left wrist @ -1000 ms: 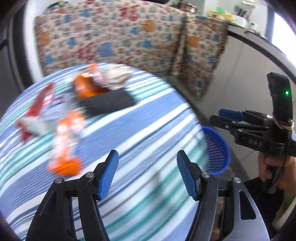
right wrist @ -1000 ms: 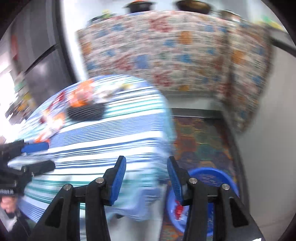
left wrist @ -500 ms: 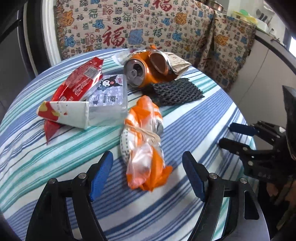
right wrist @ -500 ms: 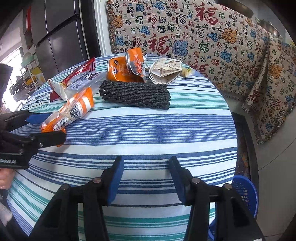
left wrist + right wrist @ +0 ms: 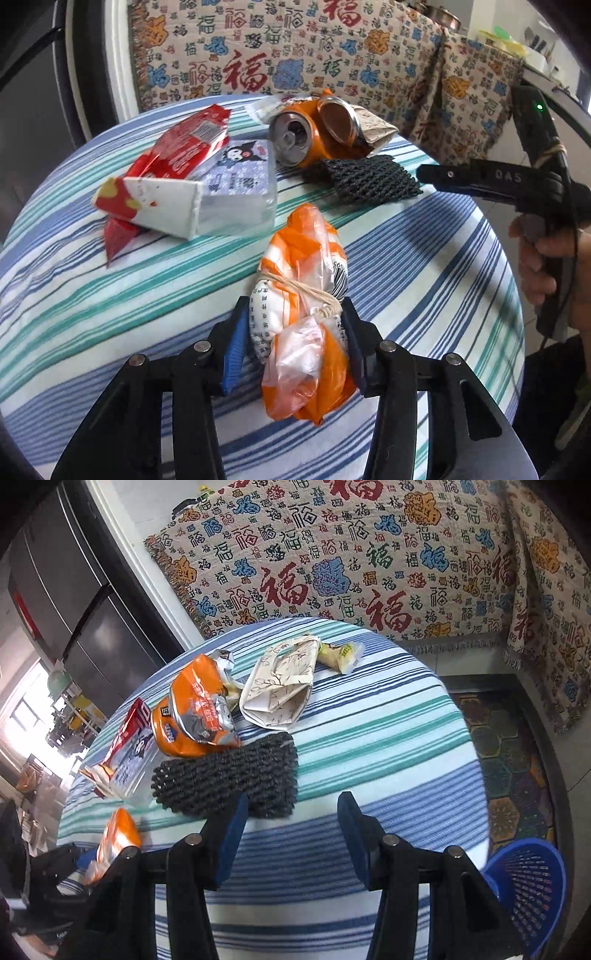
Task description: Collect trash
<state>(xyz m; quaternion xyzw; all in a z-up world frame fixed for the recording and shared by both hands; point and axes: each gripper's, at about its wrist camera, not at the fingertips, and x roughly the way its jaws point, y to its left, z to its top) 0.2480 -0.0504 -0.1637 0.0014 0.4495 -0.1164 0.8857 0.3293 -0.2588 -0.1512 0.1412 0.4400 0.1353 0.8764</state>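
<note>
Trash lies on a round striped table [image 5: 424, 288]. My left gripper [image 5: 295, 328] has its jaws around an orange and white tied plastic bag [image 5: 306, 295]; the blue pads touch both its sides. The bag also shows in the right wrist view [image 5: 118, 834]. Beyond it lie a black foam net [image 5: 365, 179], a crushed orange can [image 5: 306, 136], a tissue pack [image 5: 240, 184] and a red wrapper [image 5: 181, 155]. My right gripper [image 5: 291, 812] is open and empty, just above the near edge of the black net [image 5: 229, 775].
A blue mesh basket [image 5: 532, 886] stands on the floor at the table's right. A beige paper bag [image 5: 280, 686], an orange snack bag [image 5: 199, 709] and a small yellow wrapper [image 5: 340, 653] lie farther back. A patterned cloth [image 5: 369, 572] covers furniture behind.
My left gripper has moved forward over the orange bag and narrowed its jaws onto it. My right gripper has swung from the basket side to the table, close to the black net.
</note>
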